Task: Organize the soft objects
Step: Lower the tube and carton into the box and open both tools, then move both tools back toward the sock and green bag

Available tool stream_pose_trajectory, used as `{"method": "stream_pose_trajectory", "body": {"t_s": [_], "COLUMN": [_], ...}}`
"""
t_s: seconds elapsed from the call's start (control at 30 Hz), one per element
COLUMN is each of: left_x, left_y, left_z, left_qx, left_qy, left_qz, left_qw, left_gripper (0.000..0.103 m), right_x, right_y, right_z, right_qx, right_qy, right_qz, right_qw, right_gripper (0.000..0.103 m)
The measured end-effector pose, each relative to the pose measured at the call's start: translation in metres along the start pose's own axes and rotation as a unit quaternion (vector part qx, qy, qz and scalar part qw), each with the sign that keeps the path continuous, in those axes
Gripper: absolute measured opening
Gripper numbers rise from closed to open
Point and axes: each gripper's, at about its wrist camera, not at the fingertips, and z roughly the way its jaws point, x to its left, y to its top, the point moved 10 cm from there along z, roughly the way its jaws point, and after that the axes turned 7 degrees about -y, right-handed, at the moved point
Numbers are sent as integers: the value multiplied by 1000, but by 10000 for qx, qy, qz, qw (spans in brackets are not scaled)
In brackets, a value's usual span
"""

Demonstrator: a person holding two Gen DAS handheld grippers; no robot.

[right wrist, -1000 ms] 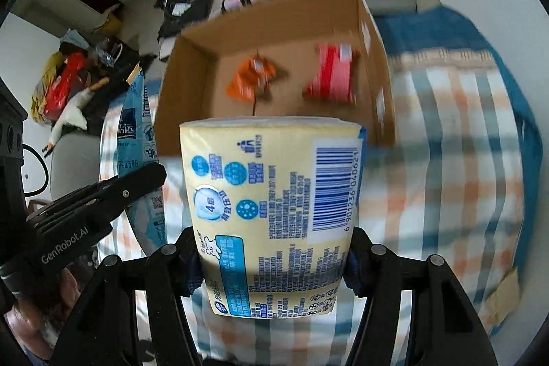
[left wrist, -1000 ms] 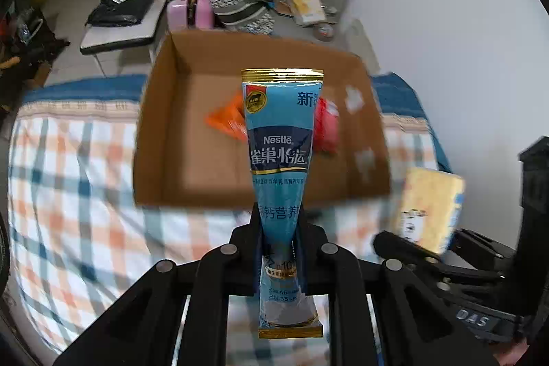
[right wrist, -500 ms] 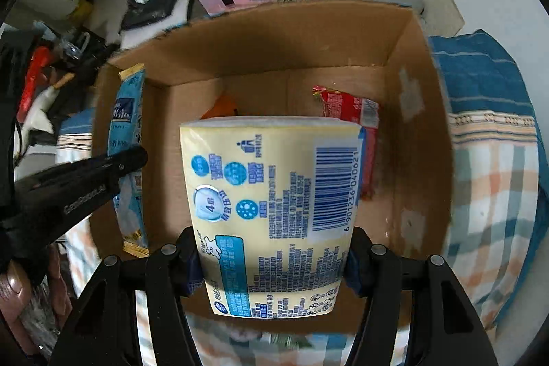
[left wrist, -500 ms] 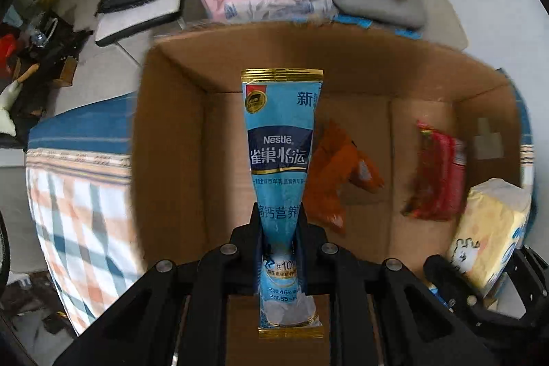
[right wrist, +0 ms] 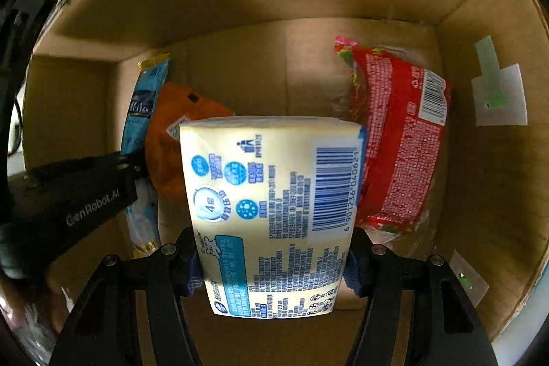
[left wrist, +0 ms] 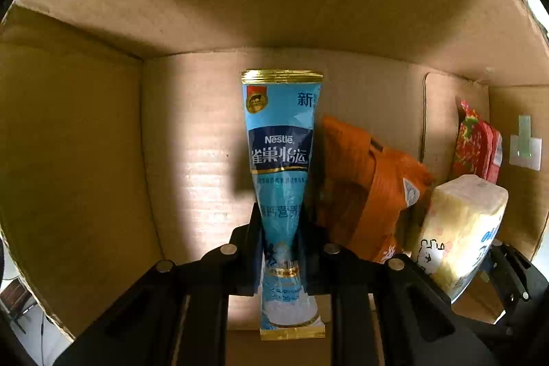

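Judging from how things are lying, the sorting is looking well advanced; two soft packets are already resting inside the cardboard box, and the two items in the tools are being held inside it with their release not yet done; whether anything is waiting outside the box cannot be told, since its walls are filling both views. Going from left to right: the left part of the box floor is showing bare cardboard; next the left gripper is pinching its jaws tight on the lower part of the blue Nestle sachet, which is standing upright with its gold-sealed end toward the far wall, apparently just above the floor; just beside it on the right the orange packet is lying crumpled on the bottom, close enough that touching cannot be ruled out; further right the right gripper is squeezing the yellow tissue pack across its width, barcode side facing the camera, with the pack sitting between the orange packet and the red snack packet; that red packet is lying near the right wall, where a white label with green tape is stuck. What seems left is opening both tools so the sachet and the tissue pack are settling into the row.
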Motion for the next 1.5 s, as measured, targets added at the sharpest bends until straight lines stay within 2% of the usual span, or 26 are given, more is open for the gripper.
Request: {"method": "stream_pose_trajectory", "body": {"t_s": [0.17,0.23,0.27,0.3,0.37,0.43,0.47,0.57,0.63,0.67,0.77,0.9,1.07,1.27,1.5], "left_x": [5,8,10,11,16,18,18,18,15,12,10,3,5,-8,-22], "left_y": [-1,-2,-3,-4,-8,-14,-16,-29,-37,-43,-58,-85,-99,-111,-135], "left_z": [1,-2,-5,-7,-13,-20,-24,-35,-42,-48,-64,-83,-121,-137,-172], "left_qx": [136,127,91,69,6,-75,-104,-233,-327,-401,-637,-1063,-1693,-1960,-2357], "left_qy": [170,115,111,98,20,-31,-27,-17,-7,27,98,155,132,130,124], "left_qz": [-85,-160,-208,-238,-306,-348,-357,-345,-324,-325,-342,-363,-352,-210,-103], "left_qw": [9997,9997,9997,9996,9995,9994,9993,9991,9989,9987,9973,9936,9849,9803,9717], "left_gripper": [25,26,27,32,39,58,62,68,84,86,88,97,99,99,99], "right_x": [9,9,7,5,4,1,0,-2,-2,-2,-10,-19,-25,-30,-25], "right_y": [-4,-5,-3,2,3,2,2,-4,-12,-13,-24,-40,-66,-90,-108], "right_z": [11,14,15,15,9,1,-2,-17,-27,-31,-44,-58,-82,-110,-142], "right_qx": [237,297,287,269,192,93,69,-64,-173,-219,-407,-594,-909,-1181,-1532], "right_qy": [-76,-157,-194,-194,-224,-322,-335,-356,-395,-388,-420,-456,-492,-635,-772], "right_qz": [-175,-206,-207,-205,-213,-248,-249,-280,-274,-265,-176,-121,-76,-100,-153], "right_qw": [9995,9992,9992,9992,9993,9991,9991,9990,9987,9987,9981,9971,9946,9909,9851], "right_gripper": [66,71,78,86,88,90,93,97,101,103,103,103,103,103,103]}}
